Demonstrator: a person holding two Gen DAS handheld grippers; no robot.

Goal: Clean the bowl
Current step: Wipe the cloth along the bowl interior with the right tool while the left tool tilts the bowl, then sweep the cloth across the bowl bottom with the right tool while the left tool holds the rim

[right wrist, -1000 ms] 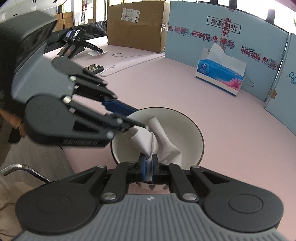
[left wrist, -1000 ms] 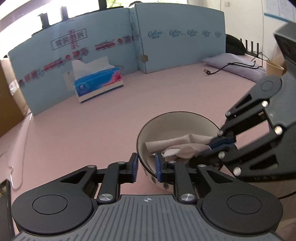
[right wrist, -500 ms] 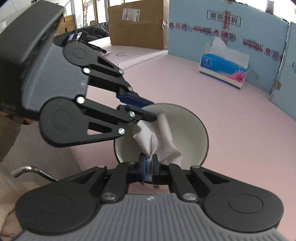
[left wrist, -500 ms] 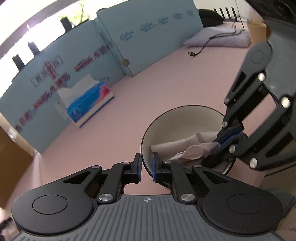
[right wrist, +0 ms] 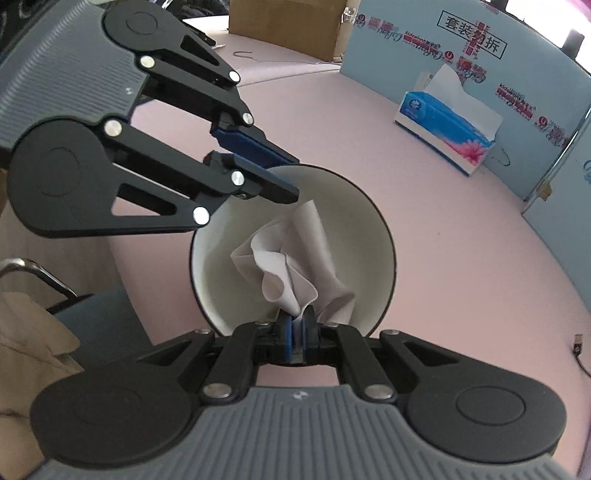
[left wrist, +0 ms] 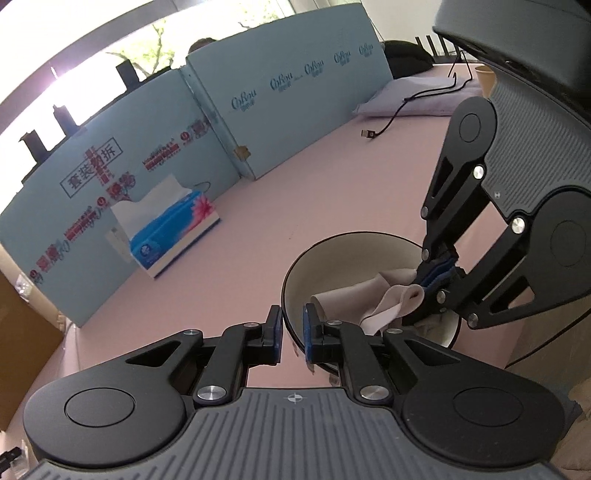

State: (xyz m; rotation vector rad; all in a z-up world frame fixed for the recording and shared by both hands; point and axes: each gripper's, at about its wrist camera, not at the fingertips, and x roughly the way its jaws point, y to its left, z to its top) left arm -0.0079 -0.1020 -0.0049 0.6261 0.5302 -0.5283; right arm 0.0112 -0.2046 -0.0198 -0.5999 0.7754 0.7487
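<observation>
We work over a pale pink tabletop (left wrist: 351, 177), walled at the far side by light blue printed panels (left wrist: 280, 96); a blue tissue box (left wrist: 173, 230) stands near them, a brown cardboard carton (right wrist: 288, 26) sits behind on the right wrist view, and a black cable (left wrist: 402, 110) trails off a grey cushion (left wrist: 417, 99) at the back. The bowl (right wrist: 369, 229), white inside with a dark rim, sits close to the table's near edge. Our left gripper (left wrist: 292, 332) has its jaws narrowly parted astride the bowl's rim, one finger inside and one outside; whether the pads actually touch the wall we cannot tell. Our right gripper (right wrist: 295, 334) is clamped tight on a crumpled white tissue (right wrist: 291, 258) that fans out inside the bowl. The bowl's near rim is hidden behind the gripper bodies, and the fisheye edges blur the chair (right wrist: 40, 280) and the tan cloth (right wrist: 33, 332).
</observation>
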